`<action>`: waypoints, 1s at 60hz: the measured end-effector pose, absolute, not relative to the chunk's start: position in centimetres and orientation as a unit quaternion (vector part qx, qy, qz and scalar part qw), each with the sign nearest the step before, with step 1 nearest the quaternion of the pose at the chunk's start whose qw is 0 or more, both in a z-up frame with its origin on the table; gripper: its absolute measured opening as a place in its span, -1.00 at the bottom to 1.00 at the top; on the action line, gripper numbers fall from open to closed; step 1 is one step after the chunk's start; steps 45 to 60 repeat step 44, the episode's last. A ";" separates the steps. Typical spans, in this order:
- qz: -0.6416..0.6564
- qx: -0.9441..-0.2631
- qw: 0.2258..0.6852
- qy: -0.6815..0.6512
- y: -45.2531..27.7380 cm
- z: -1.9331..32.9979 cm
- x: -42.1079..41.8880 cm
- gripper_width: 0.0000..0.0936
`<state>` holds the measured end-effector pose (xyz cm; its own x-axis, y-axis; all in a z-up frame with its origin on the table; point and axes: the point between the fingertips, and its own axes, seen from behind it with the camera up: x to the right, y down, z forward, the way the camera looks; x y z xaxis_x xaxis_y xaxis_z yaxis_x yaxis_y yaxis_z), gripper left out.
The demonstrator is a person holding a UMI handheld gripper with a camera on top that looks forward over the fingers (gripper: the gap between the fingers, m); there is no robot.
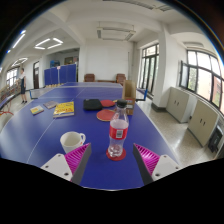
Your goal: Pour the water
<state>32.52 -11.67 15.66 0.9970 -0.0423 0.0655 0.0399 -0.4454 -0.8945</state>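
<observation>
Holding the gripper (112,160) low and level, you have its fingers apart, pink pads (78,157) facing inward, nothing clamped. One water bottle (118,130), red-labelled, cap on, stands upright on the blue table (40,135), just ahead of the fingers and roughly centred on the gap; likely lined up for a side grasp. One white cup (72,141) sits just left of the bottle, mouth up, near enough to serve as the pour target. Further back: one yellow book (64,109), two table-tennis paddles, one red (106,115), one dark (92,104). Pouring not yet begun.
</observation>
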 end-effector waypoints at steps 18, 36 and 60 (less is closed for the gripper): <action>-0.051 -0.855 0.516 0.011 -31.5 21.5 25.2 0.82; -0.057 -0.850 0.523 0.008 -40.9 23.3 22.6 0.81; -0.065 -0.844 0.532 0.004 -41.9 23.9 22.8 0.81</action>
